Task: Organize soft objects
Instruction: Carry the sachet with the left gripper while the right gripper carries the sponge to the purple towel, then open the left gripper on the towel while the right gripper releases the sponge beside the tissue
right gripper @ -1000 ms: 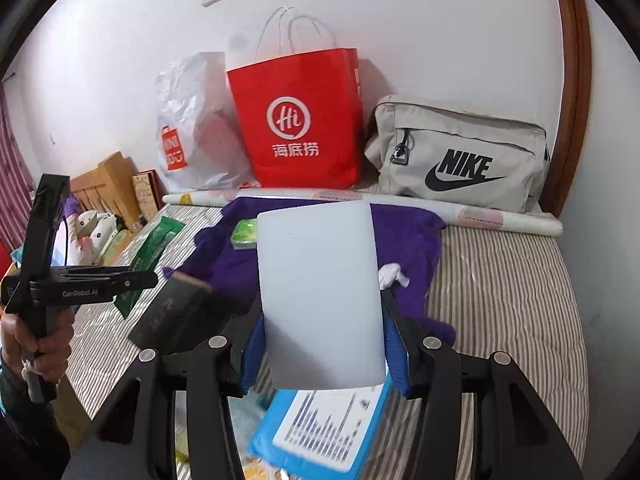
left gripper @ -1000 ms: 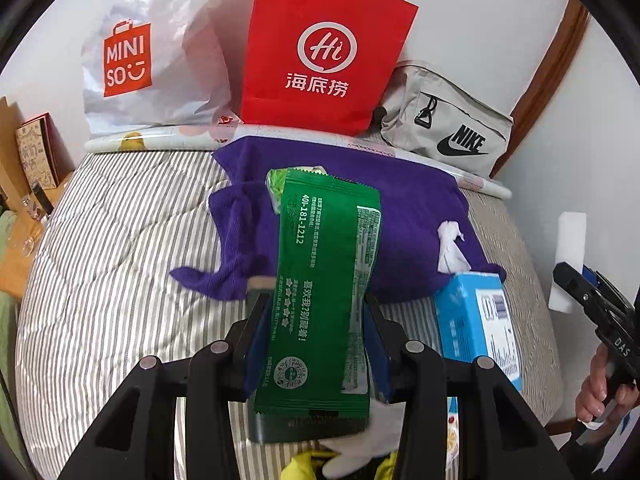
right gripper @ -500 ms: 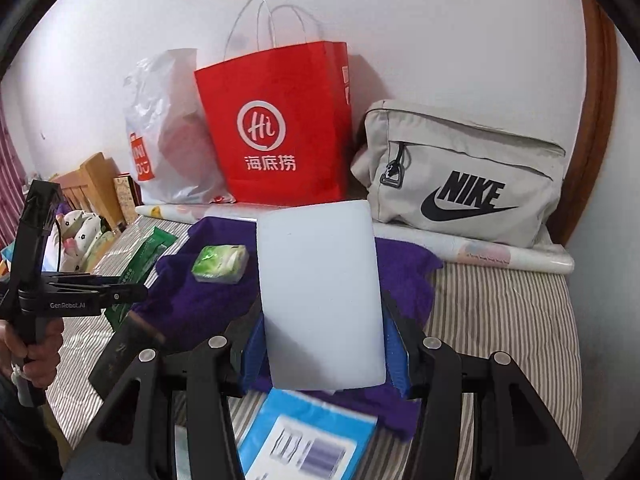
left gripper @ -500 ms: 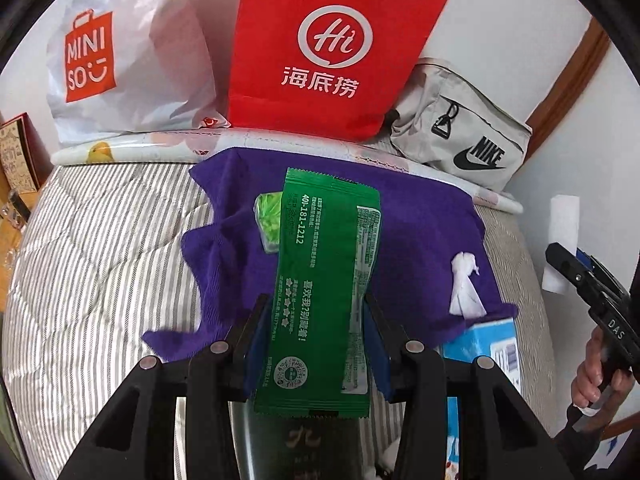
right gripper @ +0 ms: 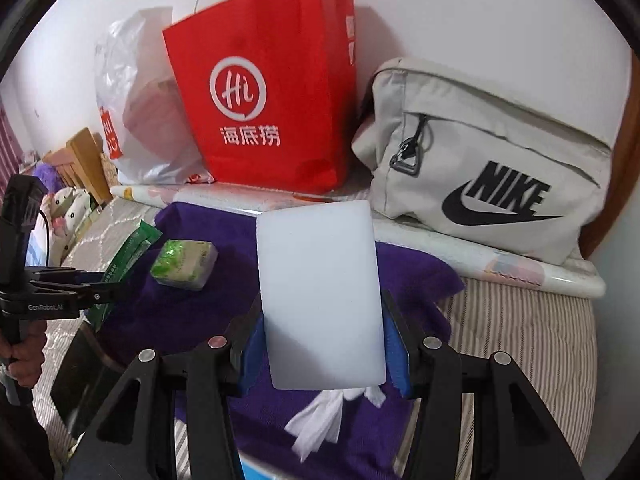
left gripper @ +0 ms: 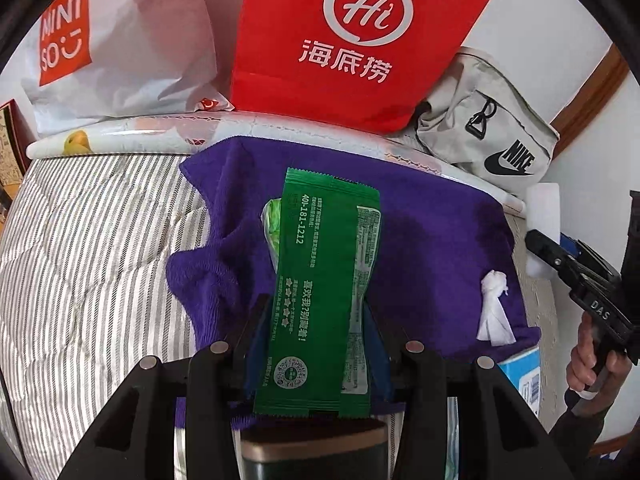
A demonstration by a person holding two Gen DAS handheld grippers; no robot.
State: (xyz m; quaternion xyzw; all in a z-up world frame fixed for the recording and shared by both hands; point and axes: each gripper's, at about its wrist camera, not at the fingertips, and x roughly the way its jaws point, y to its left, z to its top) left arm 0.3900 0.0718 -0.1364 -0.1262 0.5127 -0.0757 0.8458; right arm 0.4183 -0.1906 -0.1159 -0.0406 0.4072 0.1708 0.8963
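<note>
My left gripper [left gripper: 316,312] is shut on a long green packet [left gripper: 324,292], held over a purple towel [left gripper: 432,232] spread on the striped bed. A small green tissue pack [left gripper: 271,224] lies on the towel just behind the packet. A twisted white tissue [left gripper: 494,308] lies at the towel's right edge. My right gripper [right gripper: 322,320] is shut on a white foam block [right gripper: 320,300], also above the towel [right gripper: 200,312]. The tissue pack [right gripper: 186,264] sits to its left and the white tissue [right gripper: 324,416] below it. Each gripper shows at the edge of the other's view.
Against the wall stand a red paper bag [left gripper: 352,40], a white plastic shopping bag [left gripper: 120,40] and a grey sling bag [right gripper: 492,168], behind a rolled printed sheet [left gripper: 120,136]. A blue box [left gripper: 524,376] and a dark box [left gripper: 312,456] lie near me. Striped mattress [left gripper: 80,260] spreads left.
Both grippers have moved forward and lower over the purple towel towards the bags, which now look larger. The green packet and the white block stay gripped.
</note>
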